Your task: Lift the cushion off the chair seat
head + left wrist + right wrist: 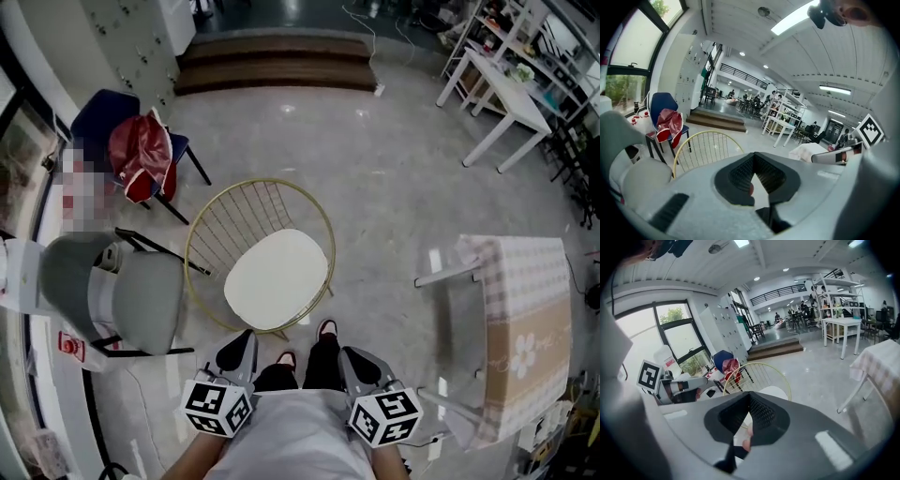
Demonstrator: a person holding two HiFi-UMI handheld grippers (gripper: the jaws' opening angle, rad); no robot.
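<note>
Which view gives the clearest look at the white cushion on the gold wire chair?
The head view: seen from above, the cushion lies whole and unobstructed on the chair seat. The right gripper view shows only its far part; the left gripper view shows the chair's wire back, but the cushion cannot be made out there.

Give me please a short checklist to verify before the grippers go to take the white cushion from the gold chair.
1. The cushion lies flat on the seat of the gold chair: ok.
2. Top of the cushion free of other things: ok.
3. Is the left gripper open for a grasp: not ok, shut and empty.
4. Is the right gripper open: not ok, shut and empty.
5. Both at the cushion's edge: not ok, short of the chair.
6. Cushion loose, not tied to the seat: cannot tell.
</note>
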